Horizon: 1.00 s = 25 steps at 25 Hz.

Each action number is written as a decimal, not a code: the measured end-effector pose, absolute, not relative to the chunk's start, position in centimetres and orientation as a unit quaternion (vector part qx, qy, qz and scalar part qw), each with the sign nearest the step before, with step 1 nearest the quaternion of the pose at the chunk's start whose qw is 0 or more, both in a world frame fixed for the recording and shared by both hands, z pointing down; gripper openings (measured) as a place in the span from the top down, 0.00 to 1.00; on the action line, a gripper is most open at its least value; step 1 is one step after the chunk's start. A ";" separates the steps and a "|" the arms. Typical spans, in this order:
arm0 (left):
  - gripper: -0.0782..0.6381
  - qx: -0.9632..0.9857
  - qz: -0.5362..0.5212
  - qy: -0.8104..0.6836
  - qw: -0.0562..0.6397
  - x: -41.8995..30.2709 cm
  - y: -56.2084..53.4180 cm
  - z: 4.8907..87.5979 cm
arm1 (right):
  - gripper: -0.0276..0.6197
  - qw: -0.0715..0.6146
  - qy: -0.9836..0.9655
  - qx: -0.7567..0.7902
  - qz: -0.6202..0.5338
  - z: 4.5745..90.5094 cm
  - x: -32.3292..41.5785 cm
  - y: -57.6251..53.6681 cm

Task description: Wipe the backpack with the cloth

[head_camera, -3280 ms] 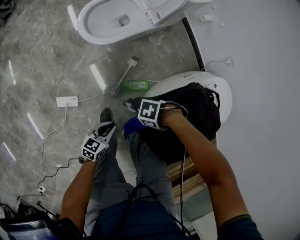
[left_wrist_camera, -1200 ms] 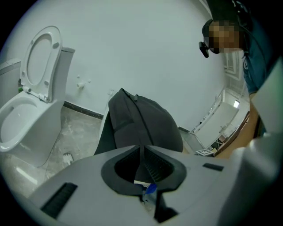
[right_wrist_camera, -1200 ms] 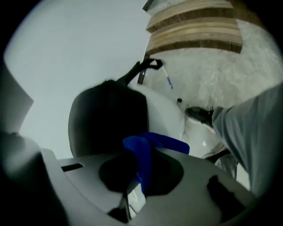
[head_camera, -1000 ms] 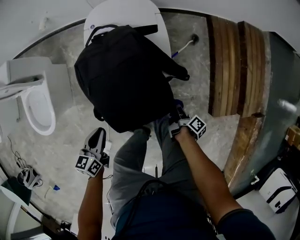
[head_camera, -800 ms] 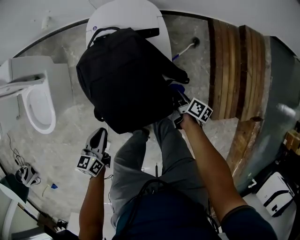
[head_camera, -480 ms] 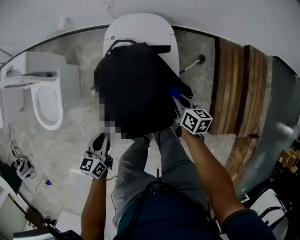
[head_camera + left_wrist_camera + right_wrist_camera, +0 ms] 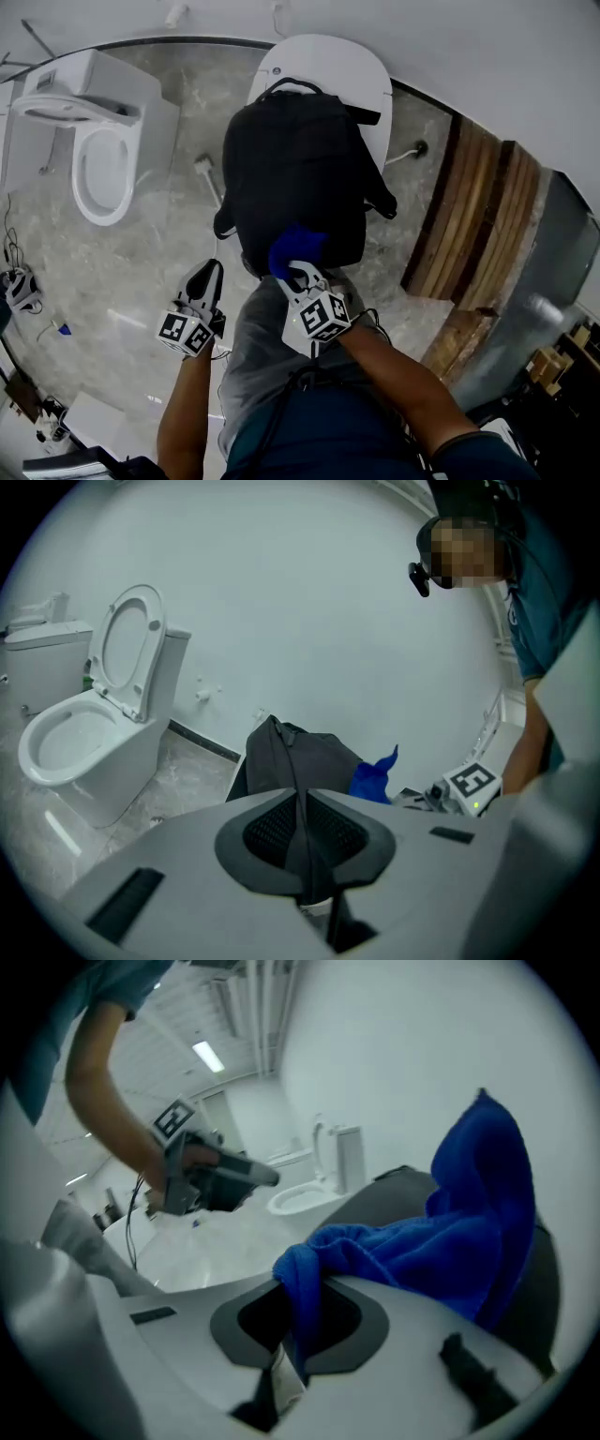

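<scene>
— Shifted since half a second ago: right tongs [image 7: 300, 272] off the right flank of the backpack [image 7: 300, 173] and round to its near end.

— Clamped on anything?

— Shut on a fold of the blue cloth [image 7: 297, 247], with the rest bunched up past the tips and pressed against the black fabric at that near end.

— And the left tongs [image 7: 208, 274]?

— Pressed together, nothing between. Held low over the floor [image 7: 169, 234], left of the backpack and apart from it, tips aimed roughly the same way as the right pair.

— Lie of the backpack?

— Resting on the closed white toilet lid [image 7: 361, 70], long axis running straight away from the person toward the wall. Carry handle at the far end, near the lid's far edge, pointing to the wall; bottom end nearest the knees, covering the lid's near edge. One strap [image 7: 380, 202] trailing off past the right edge.

— Anything else close by?

— Second toilet [image 7: 98, 159] with its seat up, well off to the left; wooden planks [image 7: 469, 225] on the floor to the right.
</scene>
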<state>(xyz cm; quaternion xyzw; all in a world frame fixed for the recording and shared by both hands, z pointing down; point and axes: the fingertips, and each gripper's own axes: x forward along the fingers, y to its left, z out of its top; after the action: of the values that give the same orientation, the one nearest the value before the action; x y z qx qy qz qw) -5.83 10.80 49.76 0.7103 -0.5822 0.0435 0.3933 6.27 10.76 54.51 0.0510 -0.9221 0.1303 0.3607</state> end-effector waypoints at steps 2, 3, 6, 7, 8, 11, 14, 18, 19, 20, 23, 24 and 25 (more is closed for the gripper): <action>0.84 0.701 0.041 -0.591 0.395 -6.3 11.8 50.0 | 0.91 0.371 -0.924 -0.012 0.095 55.6 3.5 12.5; 0.84 0.696 0.038 -0.597 0.397 -6.6 12.1 50.0 | 0.91 0.374 -0.923 -0.029 0.083 55.6 2.4 12.3; 0.84 0.684 0.030 -0.611 0.397 -7.6 13.1 50.1 | 0.91 0.394 -0.913 -0.062 0.088 54.7 0.0 10.1; 0.84 0.681 0.029 -0.615 0.397 -8.0 13.4 50.1 | 0.91 0.412 -0.902 -0.075 0.107 54.5 -0.5 9.4; 0.84 0.678 0.026 -0.619 0.396 -8.3 13.7 50.0 | 0.91 0.432 -0.887 -0.091 0.133 54.4 -0.8 9.0; 0.84 0.670 0.016 -0.630 0.393 -8.8 13.8 49.7 | 0.91 0.492 -0.832 -0.148 0.208 54.1 -1.0 7.4; 0.84 0.667 0.007 -0.635 0.389 -9.3 13.5 49.4 | 0.91 0.526 -0.801 -0.167 0.230 53.9 -1.9 2.6; 0.84 0.661 0.003 -0.644 0.386 -10.1 13.6 49.2 | 0.91 0.496 -0.775 -0.158 0.358 53.7 -5.7 -5.5; 0.84 0.657 0.003 -0.647 0.388 -10.3 13.8 49.3 | 0.91 0.484 -0.766 -0.155 0.394 53.7 -6.6 -7.2; 0.84 0.654 0.002 -0.649 0.389 -10.5 13.9 49.4 | 0.91 0.473 -0.757 -0.147 0.426 53.8 -7.1 -8.9; 0.84 0.648 0.001 -0.653 0.391 -10.9 13.7 49.5 | 0.91 0.455 -0.745 -0.065 0.483 55.4 -5.2 -15.2; 0.84 0.649 0.001 -0.654 0.389 -10.9 13.6 49.4 | 0.91 0.460 -0.744 -0.024 0.484 56.3 -3.1 -17.3; 0.84 0.650 0.001 -0.654 0.388 -11.0 13.4 49.3 | 0.91 0.466 -0.742 0.014 0.482 57.2 -0.5 -18.9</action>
<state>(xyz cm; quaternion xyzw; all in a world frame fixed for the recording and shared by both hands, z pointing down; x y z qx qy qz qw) -11.01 13.38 49.34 0.6495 -0.6541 0.0011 0.3877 -0.48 -18.94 57.18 0.0144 -0.7418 0.4817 0.4664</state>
